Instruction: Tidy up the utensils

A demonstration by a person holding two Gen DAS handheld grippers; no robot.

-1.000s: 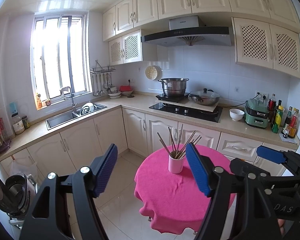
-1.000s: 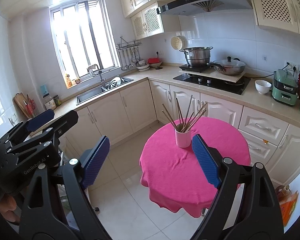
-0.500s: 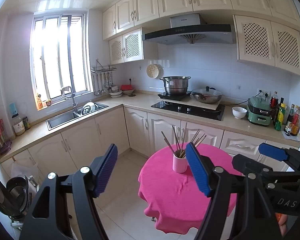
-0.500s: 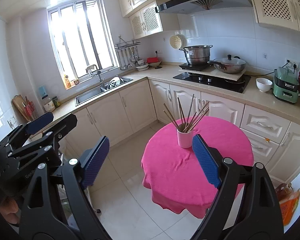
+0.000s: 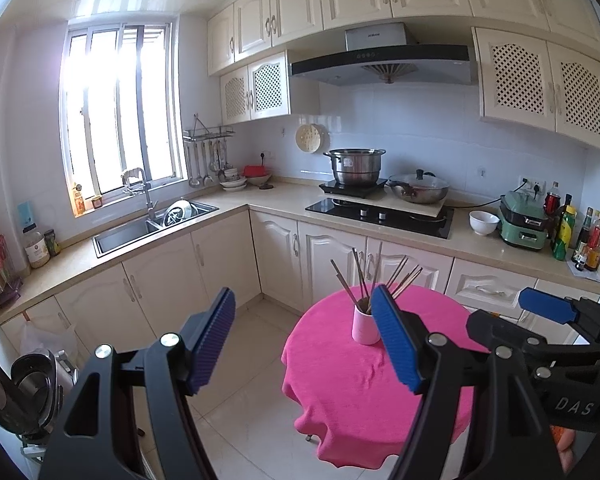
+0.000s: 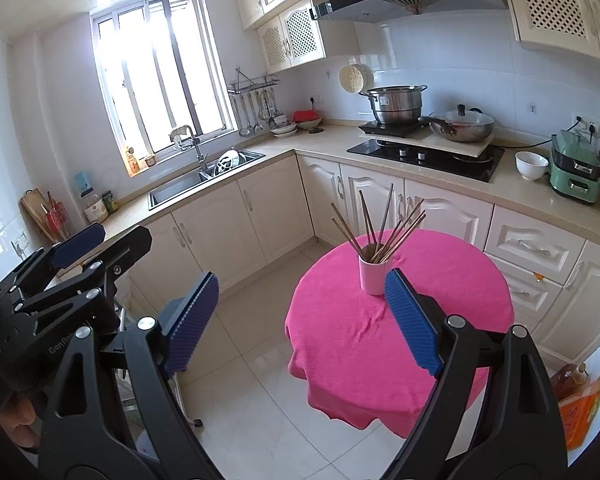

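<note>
A pink cup (image 5: pixel 365 326) holding several chopsticks (image 5: pixel 374 276) stands on a round table under a pink cloth (image 5: pixel 360 392). My left gripper (image 5: pixel 302 294) is open and empty, well short of the table, with its right pad overlapping the cup in the picture. In the right wrist view the same cup (image 6: pixel 374 278) and chopsticks (image 6: pixel 380 228) stand on the pink cloth (image 6: pixel 380 340). My right gripper (image 6: pixel 302 280) is open and empty too, a good way from the table. Each gripper shows at the edge of the other's view: right gripper (image 5: pixel 548 308), left gripper (image 6: pixel 80 240).
An L-shaped counter (image 5: pixel 268 196) runs behind the table, with a sink (image 5: pixel 148 228), a hob (image 5: pixel 380 216) with a pot and a wok, a white bowl (image 5: pixel 483 222) and bottles. White tiled floor (image 6: pixel 240 380) lies between me and the table. A kettle (image 5: pixel 24 388) stands low left.
Both grippers have drifted a little, so the table and cup sit slightly further right in each view. Both stay open and empty.
</note>
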